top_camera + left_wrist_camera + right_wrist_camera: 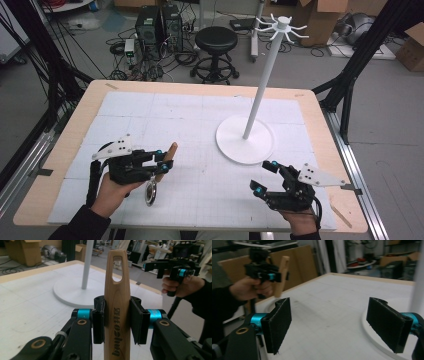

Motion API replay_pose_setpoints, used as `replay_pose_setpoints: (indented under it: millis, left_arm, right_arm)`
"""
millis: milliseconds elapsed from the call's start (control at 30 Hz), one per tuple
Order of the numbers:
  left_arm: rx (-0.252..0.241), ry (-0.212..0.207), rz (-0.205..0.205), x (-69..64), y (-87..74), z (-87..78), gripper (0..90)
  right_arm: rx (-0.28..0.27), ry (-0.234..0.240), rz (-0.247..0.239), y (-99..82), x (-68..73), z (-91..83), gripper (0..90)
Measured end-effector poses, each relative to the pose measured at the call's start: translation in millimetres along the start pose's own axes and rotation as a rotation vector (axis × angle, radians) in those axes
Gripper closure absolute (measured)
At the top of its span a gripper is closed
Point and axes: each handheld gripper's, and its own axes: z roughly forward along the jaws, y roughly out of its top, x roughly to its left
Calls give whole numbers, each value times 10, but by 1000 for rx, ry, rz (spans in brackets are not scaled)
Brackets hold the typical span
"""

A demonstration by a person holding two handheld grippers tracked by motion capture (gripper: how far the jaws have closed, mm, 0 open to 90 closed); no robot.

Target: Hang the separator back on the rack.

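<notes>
Left hand-held gripper [117, 323] clamps wooden handle [117, 290], lower end cut off; right hand-held gripper [337, 325] gapes wide.

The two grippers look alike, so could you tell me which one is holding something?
The left gripper: its jaws clamp a wooden handle, while the right gripper stands open with nothing between its pads.

**Both grippers raised above the table**

We see the left gripper [162, 162], carried in the left hand [112, 190], with its jaws clamped and pointing forward and to the right. The right gripper [265, 176], in the right hand [297, 220], points forward-left, jaws wide apart.
</notes>
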Motion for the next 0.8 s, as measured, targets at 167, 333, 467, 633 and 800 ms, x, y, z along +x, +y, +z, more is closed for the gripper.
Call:
replay_pose_setpoints:
  millis: [167, 333, 467, 633, 800]
  left_arm:
    - [-12, -48, 1, -67, 6, 21, 674]
    - [-19, -112, 2, -153, 21, 71, 674]
    - [-24, -152, 19, -219, 25, 112, 674]
    - [-39, -187, 32, -260, 20, 140, 674]
    - [-49, -209, 52, -306, 18, 165, 674]
  right_arm:
    - [-27, 120, -21, 102, 115, 139, 193]
    - [-11, 187, -19, 199, 173, 330, 193]
    - [4, 243, -15, 268, 215, 529, 193]
    - [15, 312, -6, 354, 281, 759, 193]
    - [6, 368, -2, 413, 337, 900, 234]
